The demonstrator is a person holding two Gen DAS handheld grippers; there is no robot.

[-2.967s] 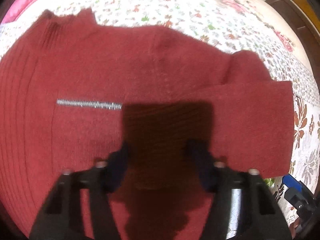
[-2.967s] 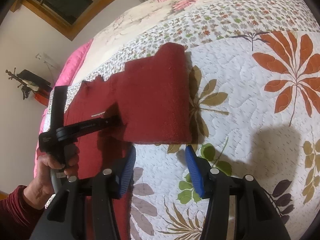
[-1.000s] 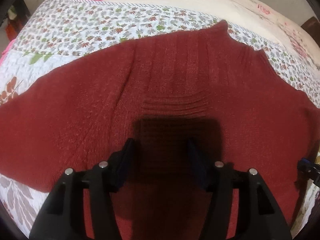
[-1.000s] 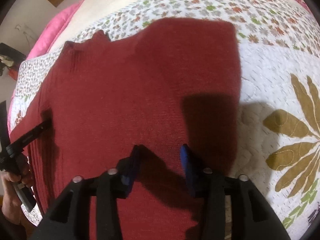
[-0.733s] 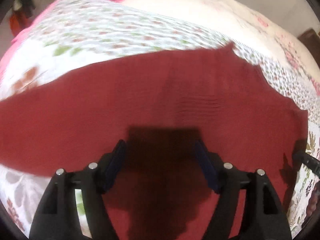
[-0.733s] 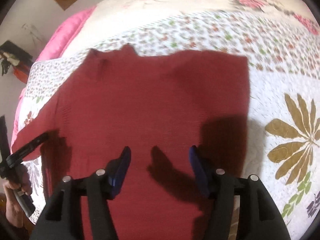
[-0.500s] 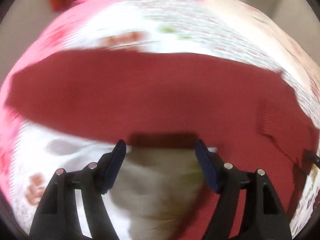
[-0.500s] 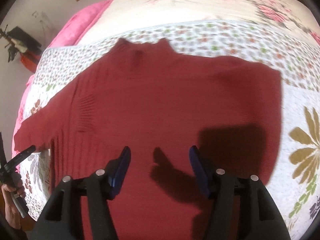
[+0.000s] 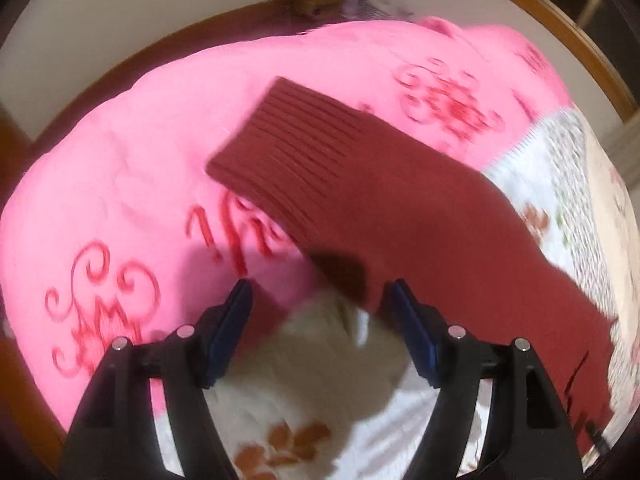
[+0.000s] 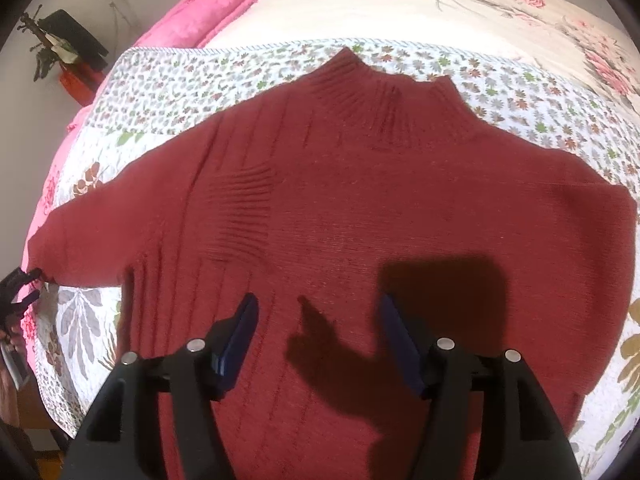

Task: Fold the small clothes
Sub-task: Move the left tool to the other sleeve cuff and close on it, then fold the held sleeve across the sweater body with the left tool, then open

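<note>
The dark red sweater (image 10: 360,220) lies flat on the bed's quilt (image 10: 168,92); its unfolded sleeve (image 9: 320,160) stretches ahead-right of the gaping, empty left tool (image 9: 318,308), nearer than the equally spread right tool (image 10: 316,320).

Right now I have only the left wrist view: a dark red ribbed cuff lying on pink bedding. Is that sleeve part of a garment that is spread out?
Observer: Yes. The right wrist view shows a whole sweater lying flat on a floral quilt, with its collar at the far side.
Operator: Does the other sleeve stick out too?
Observer: No. Only the outstretched sleeve reaches sideways. The opposite edge of the sweater runs straight down.
Operator: What is the right gripper doing?
Observer: The right gripper is open above the sweater's body and holds nothing.
</note>
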